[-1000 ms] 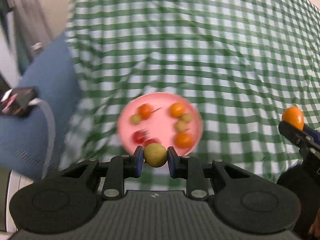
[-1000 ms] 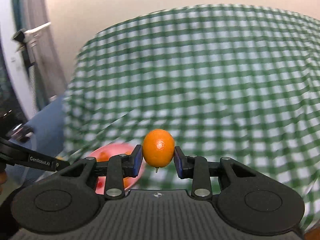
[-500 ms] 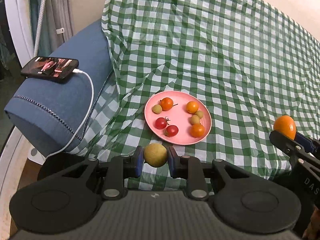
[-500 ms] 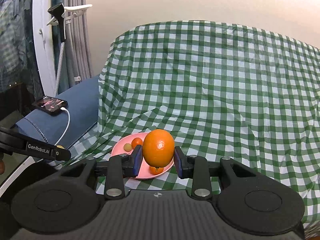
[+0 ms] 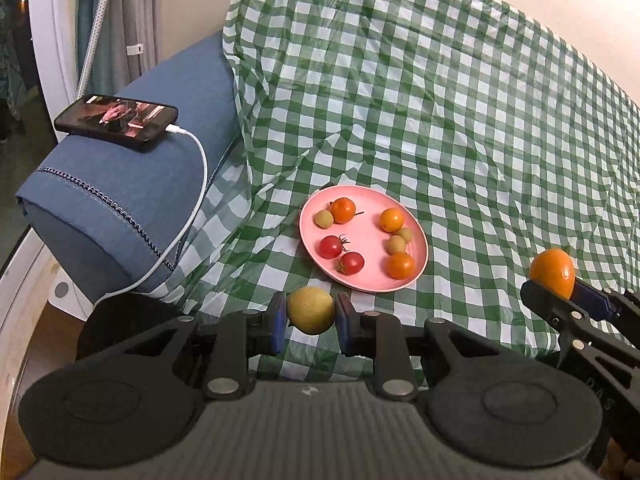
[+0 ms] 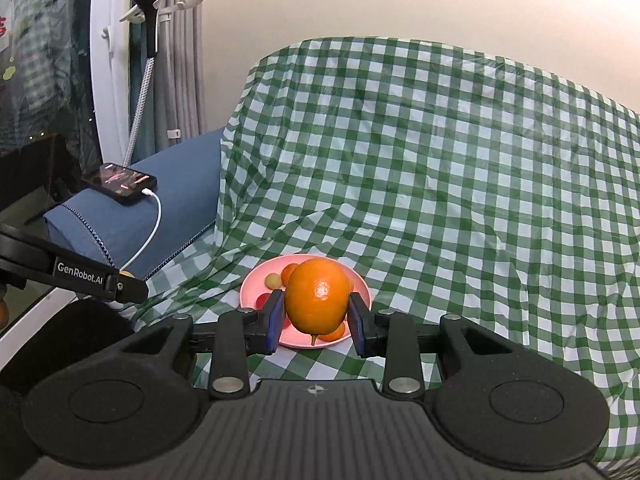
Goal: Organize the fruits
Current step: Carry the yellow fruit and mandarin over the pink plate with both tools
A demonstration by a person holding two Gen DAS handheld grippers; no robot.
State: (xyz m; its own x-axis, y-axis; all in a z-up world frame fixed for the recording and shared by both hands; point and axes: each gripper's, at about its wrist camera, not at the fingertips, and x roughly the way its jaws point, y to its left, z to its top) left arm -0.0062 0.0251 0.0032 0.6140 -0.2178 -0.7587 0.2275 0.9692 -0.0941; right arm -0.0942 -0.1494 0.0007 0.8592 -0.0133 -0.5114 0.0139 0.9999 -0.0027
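A pink plate [image 5: 370, 200] lies on the green checked cloth and holds several small fruits: red tomatoes, orange ones and pale green ones. My left gripper [image 5: 311, 317] is shut on a yellow-green fruit [image 5: 311, 310], held just in front of the plate's near rim. My right gripper [image 6: 317, 318] is shut on an orange [image 6: 318, 295], held above the cloth in front of the plate [image 6: 250, 286]. The right gripper with the orange [image 5: 553, 267] also shows at the right edge of the left wrist view.
A blue cushioned armrest [image 5: 128, 184] stands left of the plate, with a phone [image 5: 116, 119] and its white cable [image 5: 188, 216] on it. The checked cloth [image 5: 460, 120] rises up the backrest behind. A white ring-light stand [image 6: 108, 92] is at far left.
Both grippers have drawn back and steadied, so the plate, armrest and phone show more fully. Each still holds its fruit.
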